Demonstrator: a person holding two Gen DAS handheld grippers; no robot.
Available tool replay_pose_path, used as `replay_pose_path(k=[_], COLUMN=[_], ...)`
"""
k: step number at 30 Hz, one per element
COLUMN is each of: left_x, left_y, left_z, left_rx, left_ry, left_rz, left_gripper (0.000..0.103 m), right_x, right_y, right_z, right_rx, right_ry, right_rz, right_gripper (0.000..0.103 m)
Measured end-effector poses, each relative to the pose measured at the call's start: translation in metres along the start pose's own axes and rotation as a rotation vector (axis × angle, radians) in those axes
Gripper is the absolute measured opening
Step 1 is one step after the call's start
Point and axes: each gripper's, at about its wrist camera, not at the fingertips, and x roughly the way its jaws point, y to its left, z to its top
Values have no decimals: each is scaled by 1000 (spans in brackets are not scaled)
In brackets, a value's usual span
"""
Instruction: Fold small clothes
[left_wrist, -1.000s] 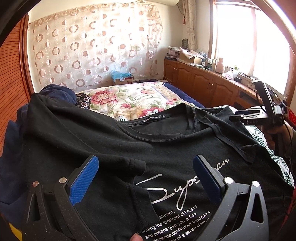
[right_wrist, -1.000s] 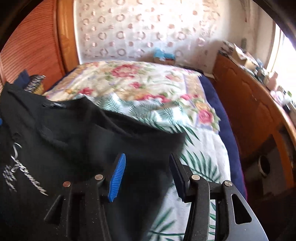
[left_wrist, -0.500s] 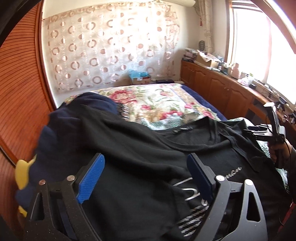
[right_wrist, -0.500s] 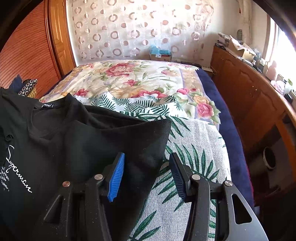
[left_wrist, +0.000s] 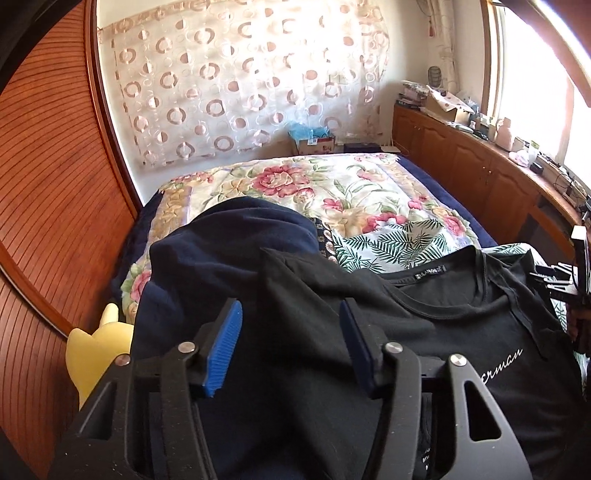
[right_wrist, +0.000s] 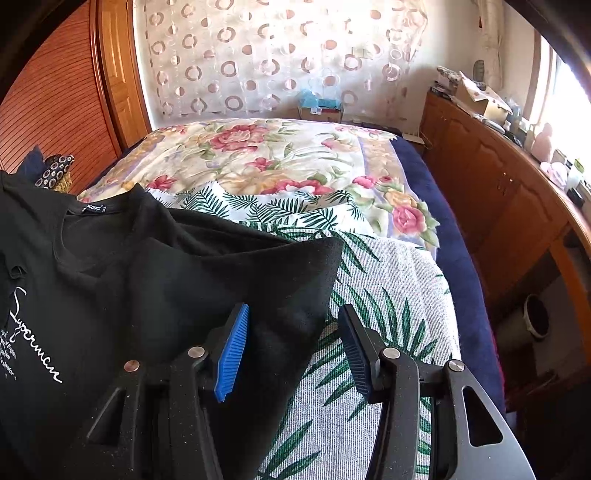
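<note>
Floral bedspread (right_wrist: 258, 162) carries black T-shirt (left_wrist: 461, 328). Left gripper (left_wrist: 291, 347) closing, half-wide, over its bunched sleeve, pads not pressing. Right gripper (right_wrist: 293, 350) half-wide astride the opposite sleeve edge, not clamped.

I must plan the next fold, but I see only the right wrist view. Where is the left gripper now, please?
Observer: The left gripper is over the far side of the black T-shirt. Its jaws are closing, with a ridge of black fabric between them, and the pads are not pressing it.
Operator: Is something under the shirt on that side?
Observer: Yes. A navy garment lies under that edge and shows beyond it.
Operator: Is anything else near there?
Observer: A yellow soft toy sits beside the navy garment, next to the wooden wall.
</note>
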Motion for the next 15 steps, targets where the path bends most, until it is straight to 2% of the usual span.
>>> replay_pose_path(k=[4, 10, 12, 14, 15], left_x=[7, 16, 15, 17, 17], left_y=[2, 9, 10, 10, 9], left_z=[6, 13, 13, 13, 13], left_rx=[6, 9, 11, 18, 23], left_ry=[16, 36, 39, 45, 46], left_rz=[8, 12, 11, -5, -15], left_gripper=[53, 43, 29, 23, 14], right_x=[0, 0, 0, 0, 0], right_y=[0, 0, 0, 0, 0], right_z=[0, 0, 0, 0, 0], right_rx=[0, 0, 0, -1, -1], right_ry=[0, 0, 0, 0, 0], right_rz=[0, 0, 1, 0, 1], right_gripper=[51, 52, 52, 52, 52])
